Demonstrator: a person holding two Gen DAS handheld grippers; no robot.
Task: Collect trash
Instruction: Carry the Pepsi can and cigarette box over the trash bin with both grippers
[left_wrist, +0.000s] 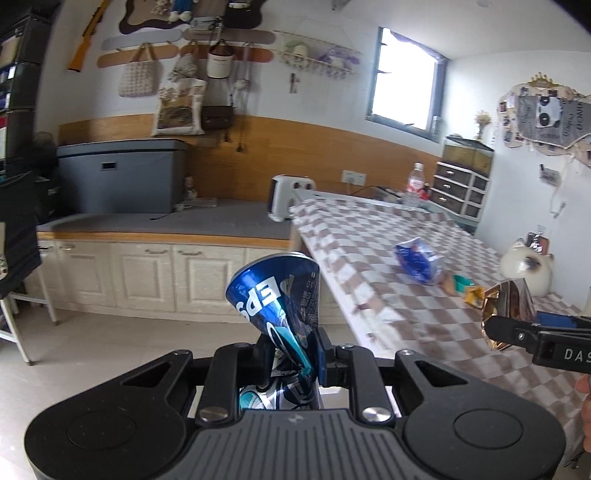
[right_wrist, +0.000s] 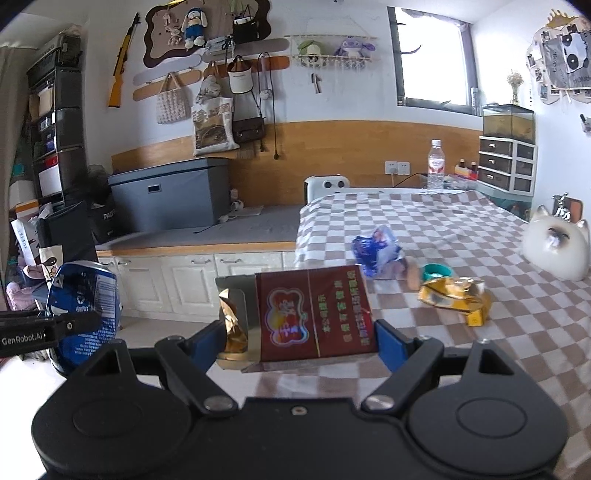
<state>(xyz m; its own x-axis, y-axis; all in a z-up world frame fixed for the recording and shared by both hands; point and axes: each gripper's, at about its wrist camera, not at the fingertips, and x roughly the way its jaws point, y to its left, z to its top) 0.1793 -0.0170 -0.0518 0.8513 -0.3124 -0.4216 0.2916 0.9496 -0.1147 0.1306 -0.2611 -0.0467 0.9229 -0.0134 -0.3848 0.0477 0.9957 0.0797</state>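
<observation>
Gripping a crushed blue aluminium soda can (left_wrist: 275, 306) at its pinched waist, my left hand-held gripper (left_wrist: 291, 354) has its jaws clamped tight, the can's flared top pointing up toward 12 o'clock in the left wrist view. My right hand-held gripper (right_wrist: 301, 332) stands wide, its blue pads pressed on both sides of a dark red cardboard cigarette pack (right_wrist: 314, 314), so it is grasping that pack; crinkled gold foil (right_wrist: 232, 325) sticks out of the pack's open end at 9 o'clock. In the right wrist view the can appears again at 8 o'clock, held by the other gripper's black finger.

Beyond the pack, on the brown-and-white checked cloth (right_wrist: 461, 229) covering the desk, more trash lies loose: a crumpled blue plastic wrapper (right_wrist: 375, 253) at 1 o'clock, a flattened yellow-gold paper packet (right_wrist: 456, 295) at 3 o'clock, and a small teal round lid (right_wrist: 437, 271) between them, just beside the packet. A white ceramic cat figure (right_wrist: 556, 245) sits at the cloth's right edge. A clear plastic water bottle (right_wrist: 436, 166) stands upright at the far end, near 1 o'clock.
</observation>
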